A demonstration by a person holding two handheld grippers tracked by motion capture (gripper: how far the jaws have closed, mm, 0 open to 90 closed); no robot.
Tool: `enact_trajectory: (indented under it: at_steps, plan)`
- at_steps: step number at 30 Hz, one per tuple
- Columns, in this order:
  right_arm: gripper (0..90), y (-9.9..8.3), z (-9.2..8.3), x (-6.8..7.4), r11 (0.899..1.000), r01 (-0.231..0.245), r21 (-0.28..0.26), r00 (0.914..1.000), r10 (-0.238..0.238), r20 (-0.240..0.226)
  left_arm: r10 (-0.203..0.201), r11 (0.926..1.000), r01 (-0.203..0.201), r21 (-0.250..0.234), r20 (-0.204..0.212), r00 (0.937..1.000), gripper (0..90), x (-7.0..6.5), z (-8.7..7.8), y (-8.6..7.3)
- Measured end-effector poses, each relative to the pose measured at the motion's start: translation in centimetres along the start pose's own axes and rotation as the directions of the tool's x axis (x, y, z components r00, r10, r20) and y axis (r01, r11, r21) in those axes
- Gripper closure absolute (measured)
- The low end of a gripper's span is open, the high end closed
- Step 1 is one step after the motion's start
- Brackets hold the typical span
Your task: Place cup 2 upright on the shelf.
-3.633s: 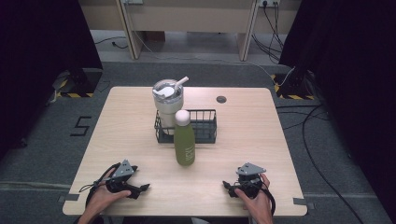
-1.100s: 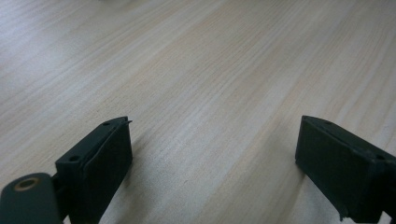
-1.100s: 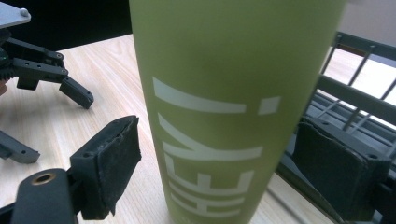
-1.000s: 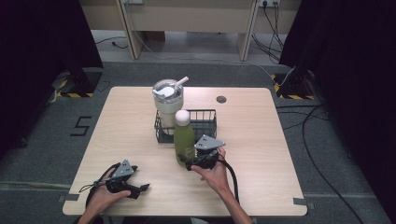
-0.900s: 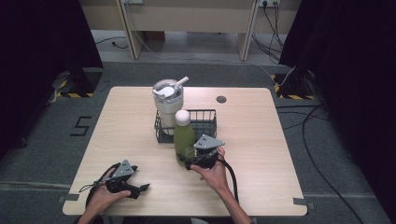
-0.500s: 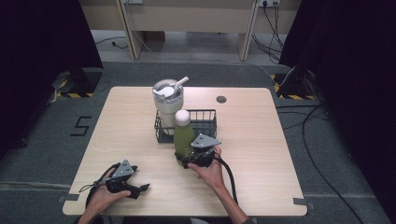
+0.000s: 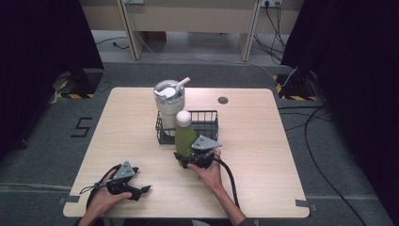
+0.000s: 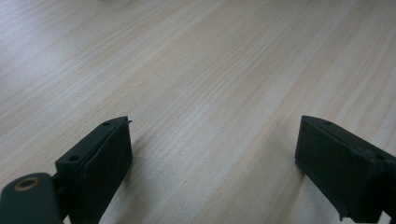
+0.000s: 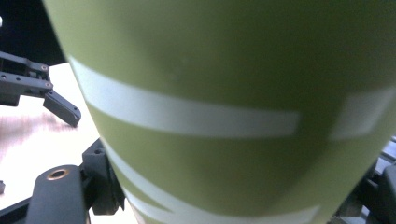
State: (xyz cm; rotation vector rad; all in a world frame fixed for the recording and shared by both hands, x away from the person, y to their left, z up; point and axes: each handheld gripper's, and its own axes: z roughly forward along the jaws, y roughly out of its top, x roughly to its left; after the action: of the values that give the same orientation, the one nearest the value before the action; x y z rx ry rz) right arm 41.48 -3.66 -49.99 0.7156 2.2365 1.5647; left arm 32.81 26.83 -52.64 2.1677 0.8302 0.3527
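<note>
A green bottle (image 7: 185, 138) with a white cap stands upright on the table, just in front of the black wire basket (image 7: 210, 116). My right gripper (image 7: 184, 161) is at the bottle's lower part and its jaws have just been closing; they now press on the bottle. In the right gripper view the bottle's green wall with white stripes (image 9: 224, 112) sits right against the camera, between the jaws. My left gripper (image 7: 142, 190) rests near the table's front left, open, with bare wood between its fingers (image 8: 95, 163).
A white lidded tumbler (image 7: 169, 100) with a straw stands in the left part of the basket, right behind the bottle. A small dark disc (image 7: 223, 100) lies at the far side of the wooden table (image 7: 273, 155). The left gripper (image 9: 46, 98) shows beyond the bottle.
My right hand came from the table's front right to the green bottle, and its jaws closed on the bottle's lower part. The left hand kept still.
</note>
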Motion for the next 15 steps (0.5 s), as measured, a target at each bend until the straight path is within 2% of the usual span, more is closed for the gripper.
enact_trajectory:
  at_steps: [7, 11, 12, 14, 15]
  plan:
    - [20.5, 0.0, 0.0, 0.0, 1.000, 0.000, -0.008, 1.0000, 0.000, 0.004, 0.001, 1.0000, -0.001, 0.000, 0.000, 1.0000, 10.4, 0.0, 0.0, 0.0]
    - [20.6, 0.2, -0.4, 0.2, 1.000, 0.011, -0.017, 0.9995, -0.010, 0.029, -0.001, 1.0000, 0.001, 0.000, 0.000, 1.0000, 10.4, 0.0, 0.0, 0.0]
    - [20.7, 0.8, -0.9, 0.1, 1.000, 0.016, -0.026, 0.9989, -0.015, 0.044, 0.001, 1.0000, -0.001, 0.001, 0.000, 1.0000, 10.4, 0.0, 0.0, 0.0]
    - [20.7, 1.0, -1.1, 0.0, 0.999, 0.010, -0.030, 0.9989, -0.009, 0.045, 0.000, 1.0000, 0.000, 0.001, 0.000, 1.0000, 10.4, 0.0, 0.0, 0.0]
    - [20.7, 1.6, -1.7, -0.1, 0.999, -0.005, -0.037, 0.9989, 0.007, 0.046, 0.000, 1.0000, 0.000, 0.001, 0.000, 1.0000, 10.4, 0.0, 0.0, 0.0]
